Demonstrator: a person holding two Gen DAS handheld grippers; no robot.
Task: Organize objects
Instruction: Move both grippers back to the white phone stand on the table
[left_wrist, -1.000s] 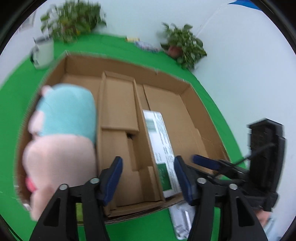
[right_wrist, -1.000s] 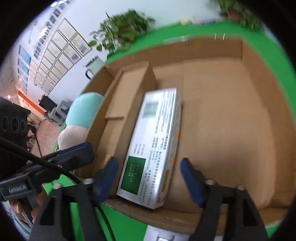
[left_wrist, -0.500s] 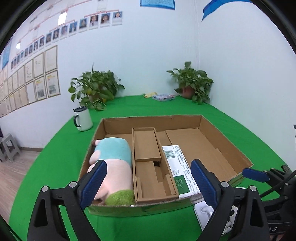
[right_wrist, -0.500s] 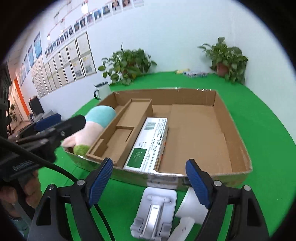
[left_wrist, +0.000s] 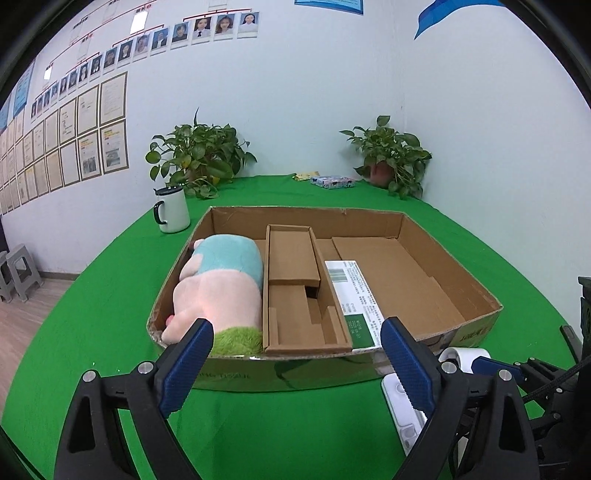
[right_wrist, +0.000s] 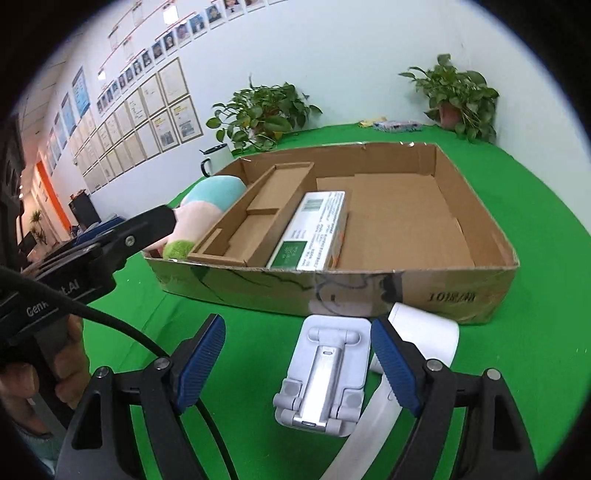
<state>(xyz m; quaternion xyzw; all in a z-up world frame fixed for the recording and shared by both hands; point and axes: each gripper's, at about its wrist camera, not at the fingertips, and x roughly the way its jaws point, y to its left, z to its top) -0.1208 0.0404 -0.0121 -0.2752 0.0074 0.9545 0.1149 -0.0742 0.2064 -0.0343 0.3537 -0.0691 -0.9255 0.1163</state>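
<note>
Right wrist: stand (right_wrist: 325, 373) beside box (right_wrist: 406, 291) wall

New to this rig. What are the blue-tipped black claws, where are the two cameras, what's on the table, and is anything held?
They are handheld two-finger grippers, one per hand, each carrying a fisheye camera looking along its fingers. The left gripper and right gripper are both open and hold nothing. On the green table sits a cardboard box containing a plush toy, a cardboard insert and a white-green carton. A white folding stand and a white object lie in front of the box.
</note>
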